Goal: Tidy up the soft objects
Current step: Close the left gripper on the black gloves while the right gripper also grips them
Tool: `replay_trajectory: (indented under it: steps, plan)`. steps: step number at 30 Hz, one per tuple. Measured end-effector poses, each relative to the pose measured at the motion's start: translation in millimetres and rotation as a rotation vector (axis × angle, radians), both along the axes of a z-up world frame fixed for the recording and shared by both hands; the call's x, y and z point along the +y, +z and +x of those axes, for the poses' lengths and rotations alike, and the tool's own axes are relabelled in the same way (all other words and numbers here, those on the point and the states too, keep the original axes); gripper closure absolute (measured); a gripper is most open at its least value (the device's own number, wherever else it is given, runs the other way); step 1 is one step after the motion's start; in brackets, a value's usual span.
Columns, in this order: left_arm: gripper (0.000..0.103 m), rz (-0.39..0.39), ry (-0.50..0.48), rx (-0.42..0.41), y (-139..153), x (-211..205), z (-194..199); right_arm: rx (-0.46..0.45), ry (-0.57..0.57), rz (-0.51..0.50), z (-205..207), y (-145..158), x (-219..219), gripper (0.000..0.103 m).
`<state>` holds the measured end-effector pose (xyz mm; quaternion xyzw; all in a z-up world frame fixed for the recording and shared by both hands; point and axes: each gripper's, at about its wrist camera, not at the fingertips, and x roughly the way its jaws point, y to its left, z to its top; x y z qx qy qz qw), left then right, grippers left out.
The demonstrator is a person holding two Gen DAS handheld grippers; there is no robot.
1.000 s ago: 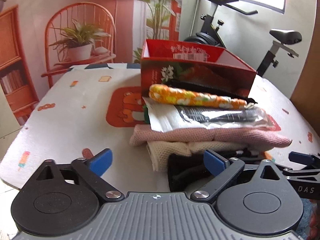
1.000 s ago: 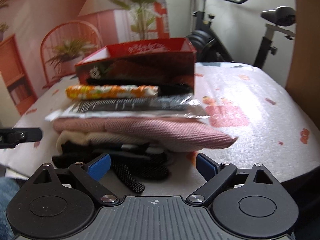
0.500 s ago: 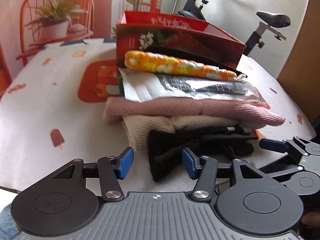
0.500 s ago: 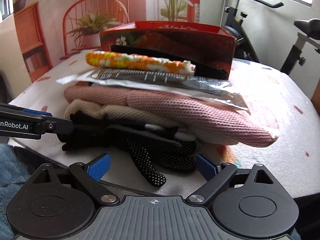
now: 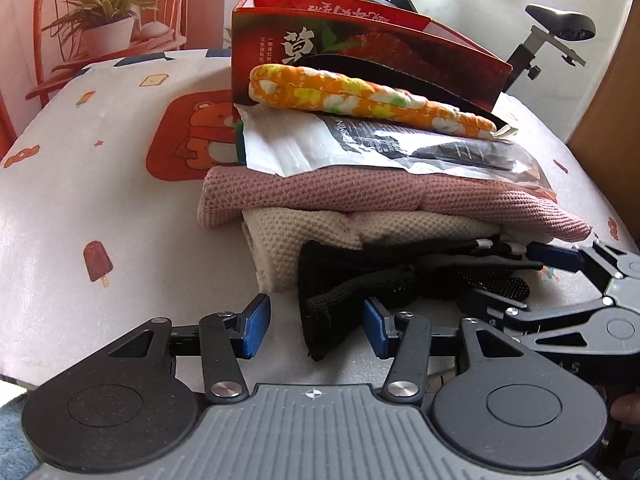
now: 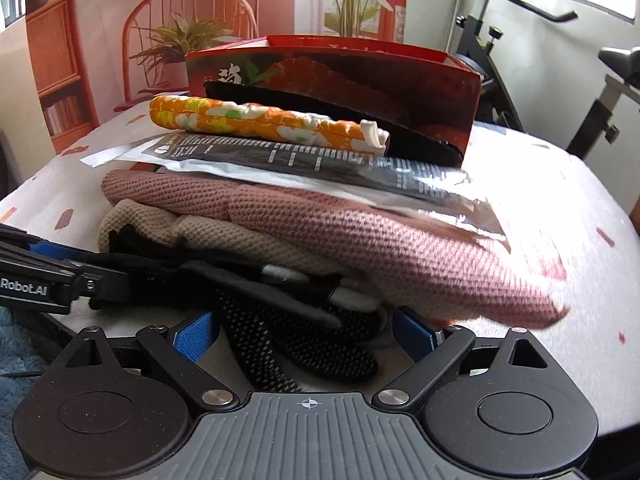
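Left wrist view: stack on the table [image 5: 120, 208] near its front edge; bottom to top: black fabric gloves [image 5: 360, 280] with dotted grip, beige knit cloth [image 5: 288, 240], pink knit cloth [image 5: 360, 192], glossy plastic packet [image 5: 360, 144], orange floral padded roll [image 5: 360, 100]; red cardboard box [image 5: 360, 48] right behind. Versus a second ago the stack looks closer and lower in frame; left gripper [image 5: 316, 324] has just narrowed from wide to roughly half spread, a black glove cuff between its blue pads, pads not pressing it.

Right wrist view: same stack, coarse ribbed knits, crinkled packet; table [image 6: 560, 208] glary on the right; stack looms nearer than before; right gripper [image 6: 304, 332] spread wide, having widened slightly, dotted glove fingers lying between its tips, no pinch visible; left gripper [image 6: 100, 276] reaches in from the left edge at the glove.
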<state>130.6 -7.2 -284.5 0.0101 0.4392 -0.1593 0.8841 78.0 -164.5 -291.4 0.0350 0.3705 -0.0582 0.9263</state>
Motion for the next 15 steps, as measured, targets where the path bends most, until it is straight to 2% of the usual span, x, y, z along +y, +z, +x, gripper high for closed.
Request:
replay_trajectory:
  steps: [4,8,15]
  plan:
    - [0.051,0.020,-0.006,0.010,-2,-3,2,-0.005,-0.004,0.021,6,-2,-9,0.008]
    - [0.051,0.007,-0.008,0.025,-4,-4,5,0.000,0.017,0.039,9,-6,-10,0.009]
    - [0.051,-0.003,-0.022,0.025,-7,-3,10,-0.004,0.038,0.046,9,-13,-9,0.020]
